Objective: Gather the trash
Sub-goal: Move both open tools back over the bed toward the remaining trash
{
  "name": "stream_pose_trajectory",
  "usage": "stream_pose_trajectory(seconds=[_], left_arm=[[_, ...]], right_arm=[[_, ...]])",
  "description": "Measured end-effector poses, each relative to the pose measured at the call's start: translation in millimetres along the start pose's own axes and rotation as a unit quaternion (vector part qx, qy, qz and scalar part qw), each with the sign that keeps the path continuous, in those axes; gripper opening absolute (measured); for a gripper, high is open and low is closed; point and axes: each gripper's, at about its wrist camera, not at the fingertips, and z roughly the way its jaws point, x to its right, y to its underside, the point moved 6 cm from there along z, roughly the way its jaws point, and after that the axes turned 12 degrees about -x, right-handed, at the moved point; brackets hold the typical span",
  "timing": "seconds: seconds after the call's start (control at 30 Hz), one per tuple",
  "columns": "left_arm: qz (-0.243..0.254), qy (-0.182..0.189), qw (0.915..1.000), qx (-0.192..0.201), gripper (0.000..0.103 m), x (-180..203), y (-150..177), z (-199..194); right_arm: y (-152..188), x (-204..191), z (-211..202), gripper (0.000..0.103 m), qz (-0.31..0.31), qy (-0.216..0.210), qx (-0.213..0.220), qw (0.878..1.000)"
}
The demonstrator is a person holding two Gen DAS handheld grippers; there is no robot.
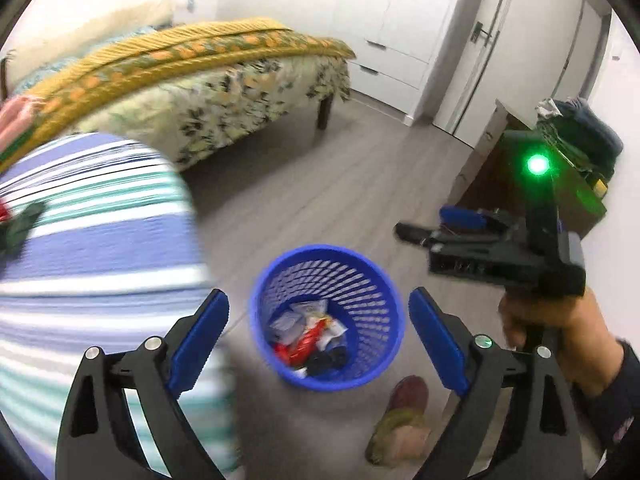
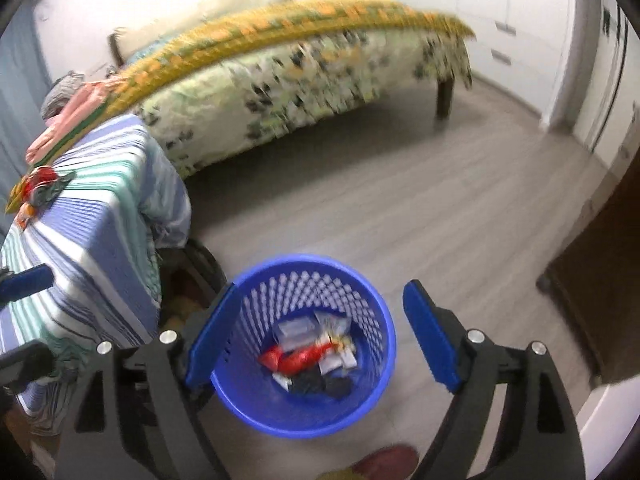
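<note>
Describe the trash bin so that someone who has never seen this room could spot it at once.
Start at the bed with the yellow floral cover, then look down to the grey wooden floor in front of it. Beside the table draped in a blue, white and green striped cloth stands the bin. It is a round, bright blue plastic basket with a perforated wall, the only container on the floor, with wrappers inside.

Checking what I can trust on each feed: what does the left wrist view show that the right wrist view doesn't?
Left wrist only: the right tongs from the side, held in a hand, green light on, and a door handle.

Right wrist only: colourful wrappers lying on the striped cloth.

Both: the blue basket with wrappers inside, the bed, and each view's own tongs open and empty.
</note>
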Motion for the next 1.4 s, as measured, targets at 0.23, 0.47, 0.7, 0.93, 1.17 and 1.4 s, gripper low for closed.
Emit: stream_pose_trajectory(seconds=[0.23,0.47,0.7,0.93,1.17,1.4], left_arm=[[-0.074,-0.077,0.9942,-0.002,0.093,-113.8,69.1,-59.4],[-0.129,-0.15,0.98,-0.024,0.094,-221.6,127.2,-91.1],[-0.162,-0.179,0.9699,-0.034,0.095,-301.7,150.5,-109.0],[-0.152,-0.172,0.9726,-0.035,0.098,-323.6,151.5,-112.5],[-0.152,-0.171,0.9727,-0.035,0.099,-322.9,151.5,-112.2],[-0.139,-0.163,0.9762,-0.037,0.099,-319.6,152.2,-112.4]], right_arm=[[14.1,-105.0,-29.4,0.093,-0.105,0.003,0.063,0.992],[45.6,-247.2,-25.0,0.094,-0.194,-0.063,0.019,0.979],[22.5,-343.2,-1.9,0.095,-0.235,-0.053,-0.02,0.97],[5.2,-378.8,26.7,0.096,-0.236,-0.04,-0.042,0.97],[-8.5,-378.6,44.1,0.096,-0.217,-0.045,-0.042,0.974],[-10.3,-374.5,48.7,0.098,-0.201,-0.063,-0.056,0.976]])
